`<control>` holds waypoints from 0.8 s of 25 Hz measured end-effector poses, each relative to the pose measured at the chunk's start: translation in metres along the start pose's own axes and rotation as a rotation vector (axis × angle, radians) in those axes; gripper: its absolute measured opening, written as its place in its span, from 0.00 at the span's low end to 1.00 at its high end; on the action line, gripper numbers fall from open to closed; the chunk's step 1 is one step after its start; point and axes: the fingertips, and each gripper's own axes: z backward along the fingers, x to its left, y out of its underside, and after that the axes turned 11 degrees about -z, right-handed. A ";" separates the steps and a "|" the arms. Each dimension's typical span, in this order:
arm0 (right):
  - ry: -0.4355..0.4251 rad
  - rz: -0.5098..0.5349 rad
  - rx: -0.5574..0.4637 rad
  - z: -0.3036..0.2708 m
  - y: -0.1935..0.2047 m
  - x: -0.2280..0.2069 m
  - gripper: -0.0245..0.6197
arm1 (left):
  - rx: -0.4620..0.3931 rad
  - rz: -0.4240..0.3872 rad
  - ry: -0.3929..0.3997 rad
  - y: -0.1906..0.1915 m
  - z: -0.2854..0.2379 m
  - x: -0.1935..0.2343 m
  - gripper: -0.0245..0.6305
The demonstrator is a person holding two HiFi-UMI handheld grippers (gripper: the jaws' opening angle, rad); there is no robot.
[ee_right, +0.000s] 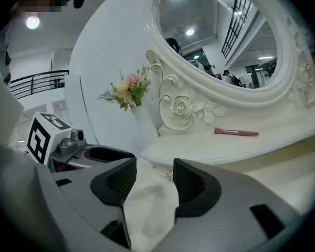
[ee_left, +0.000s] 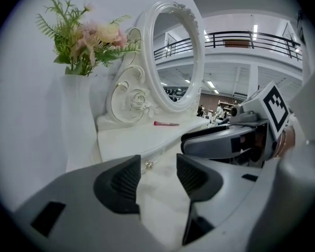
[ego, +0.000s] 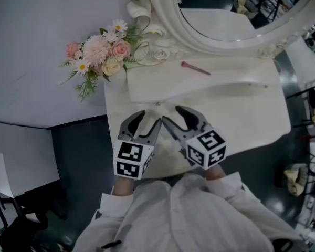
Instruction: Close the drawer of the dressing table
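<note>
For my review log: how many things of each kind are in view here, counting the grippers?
dressing table: 1
oval mirror: 1
flower bouquet: 1
pink brush: 1
drawer knob: 1
grippers: 2 (left gripper, right gripper)
Total: 7

The mirror (ego: 220, 17) is cut off by the head view's top edge — the small drawer knob (ee_left: 148, 165) beyond the left claw (ee_left: 157, 175) is too tiny to make out clearly
</note>
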 end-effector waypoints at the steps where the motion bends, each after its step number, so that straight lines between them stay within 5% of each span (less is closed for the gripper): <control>1: -0.009 0.003 -0.006 0.002 -0.003 0.003 0.38 | -0.003 0.002 0.007 -0.002 0.002 -0.002 0.37; 11: -0.044 0.070 -0.055 0.021 -0.021 0.023 0.19 | -0.065 -0.033 0.041 -0.027 0.021 -0.013 0.35; 14: -0.058 0.099 -0.053 0.025 -0.022 0.029 0.14 | -0.080 -0.041 0.017 -0.031 0.030 -0.012 0.20; 20: -0.091 0.138 -0.044 0.030 -0.021 0.041 0.08 | -0.096 -0.066 0.032 -0.036 0.039 -0.018 0.10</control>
